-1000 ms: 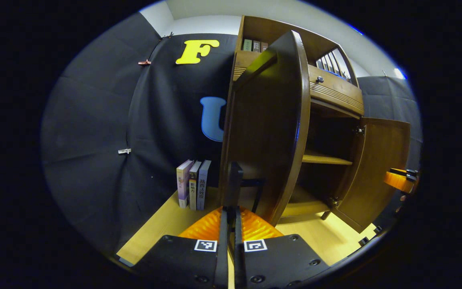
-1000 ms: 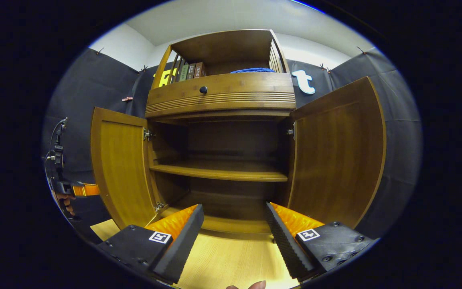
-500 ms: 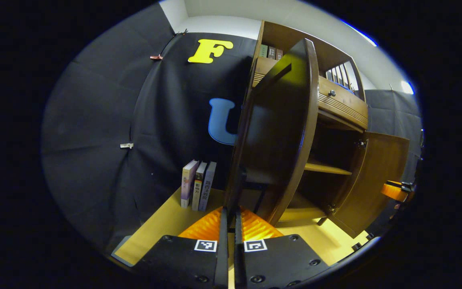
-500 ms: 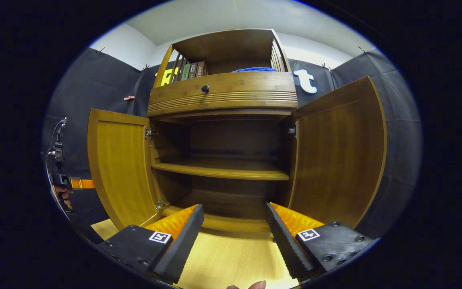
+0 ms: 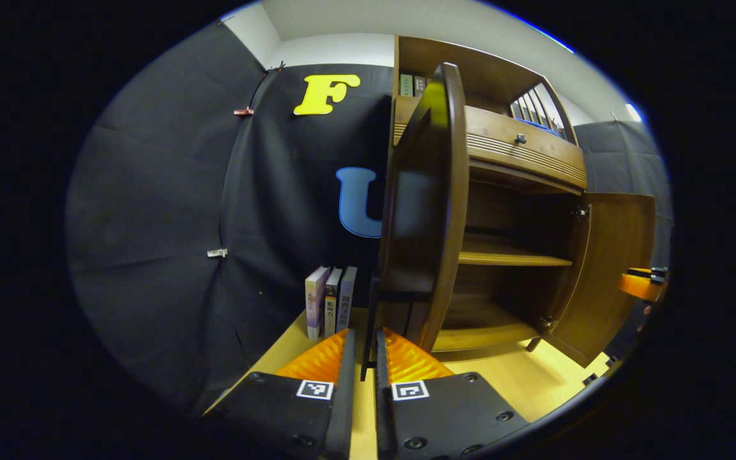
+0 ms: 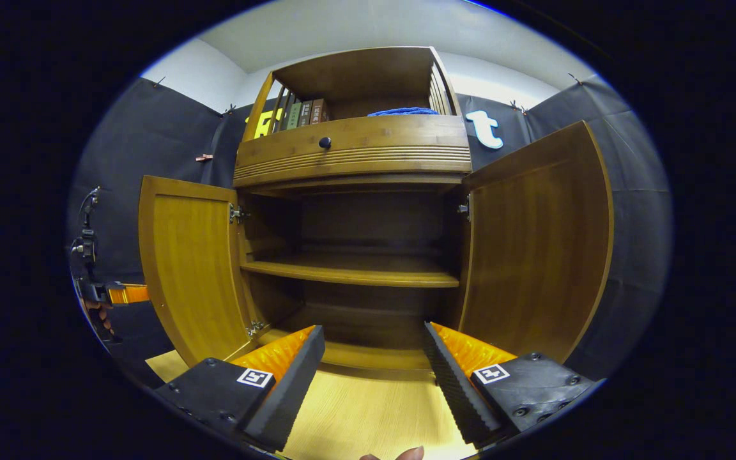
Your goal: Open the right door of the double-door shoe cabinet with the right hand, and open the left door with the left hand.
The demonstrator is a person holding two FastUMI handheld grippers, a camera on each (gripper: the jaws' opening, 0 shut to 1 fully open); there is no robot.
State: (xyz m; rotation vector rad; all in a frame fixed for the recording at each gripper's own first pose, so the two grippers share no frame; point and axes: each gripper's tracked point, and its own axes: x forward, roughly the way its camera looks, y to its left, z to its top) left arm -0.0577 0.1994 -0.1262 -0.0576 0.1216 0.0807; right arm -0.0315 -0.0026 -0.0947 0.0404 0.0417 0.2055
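Left door (image 5: pixel 429 211) has swung a bit wider since a second ago; in the left gripper view it now sits nearly edge-on, where before more of its face showed. Right door hasn't moved.

Left to right: books (image 5: pixel 331 300) stand on the bench (image 5: pixel 521 383) by the booth wall, just left of the shoe cabinet (image 5: pixel 521 153). Left tool (image 5: pixel 361 358) has its fingers nearly together with a thin dark strip, probably the door's handle, between them; can't tell if both fingers actually press on it. In the right gripper view the left door (image 6: pixel 189 268) stands wide open, and the left tool (image 6: pixel 122 294) shows just beyond its outer edge. Inner shelf (image 6: pixel 349 271) is bare. Right tool (image 6: pixel 374 364) has fingers spread apart, holding nothing, low in front of the cabinet's middle. Right door (image 6: pixel 537 243) is fully open near the bench's right edge.

Judgement: task is nearly done, with only the left door's last bit of swing remaining. To do it well, follow the hinge arc instead of pulling straight, stop at the hinge limit, then spread the fingers and back off without dragging the door. Keep the right tool clear.
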